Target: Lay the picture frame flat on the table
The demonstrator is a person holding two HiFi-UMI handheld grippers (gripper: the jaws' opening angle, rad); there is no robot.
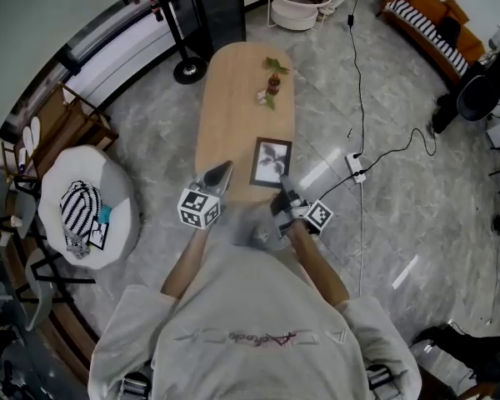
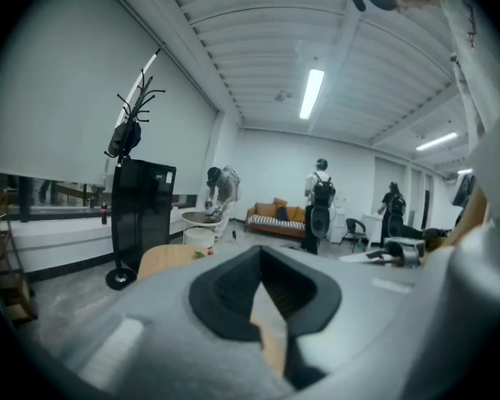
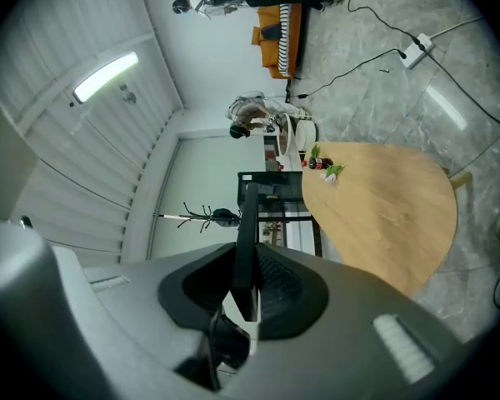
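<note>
My right hand-held gripper (image 1: 283,190) clamped the picture frame's (image 1: 271,162) near edge at the bench's (image 1: 233,98) end; my left hand-held gripper (image 1: 220,176) was closed, empty, just beside it.

Oval wood surface (image 1: 233,111) on grey stone floor (image 1: 383,240). Small leafy sprig (image 1: 272,80) lies at its far end.
</note>
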